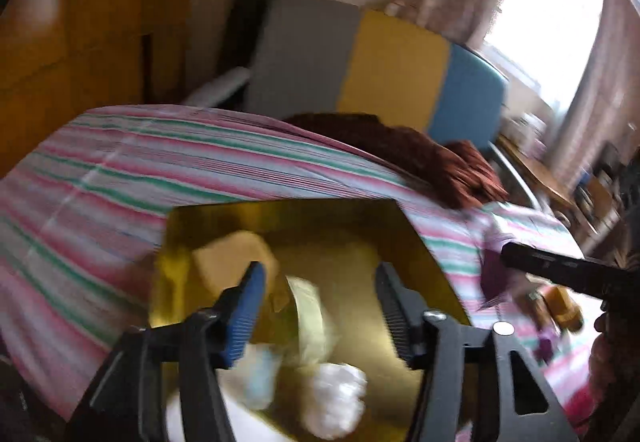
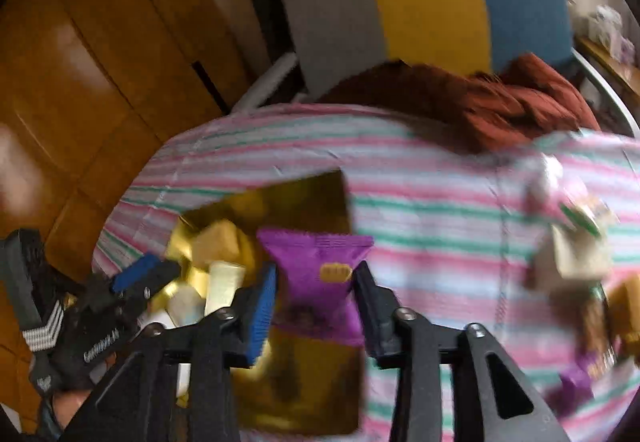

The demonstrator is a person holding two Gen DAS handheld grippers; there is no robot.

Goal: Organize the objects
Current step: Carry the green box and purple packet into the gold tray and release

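Here a gold box (image 2: 312, 202) sits on the striped bedsheet (image 2: 440, 202), holding pale packets (image 1: 316, 318) and a tan block (image 1: 228, 254). The left gripper (image 1: 320, 298) hovers over the box with its jaws spread and nothing between them. The right gripper's (image 2: 314, 302) jaws are also spread, a purple snack packet (image 2: 316, 274) sitting between them above the box; whether the pads touch it is unclear.

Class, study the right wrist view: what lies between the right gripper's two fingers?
A purple snack packet lies between the right gripper's parted jaws, over the gold box. The right wrist view shows it.
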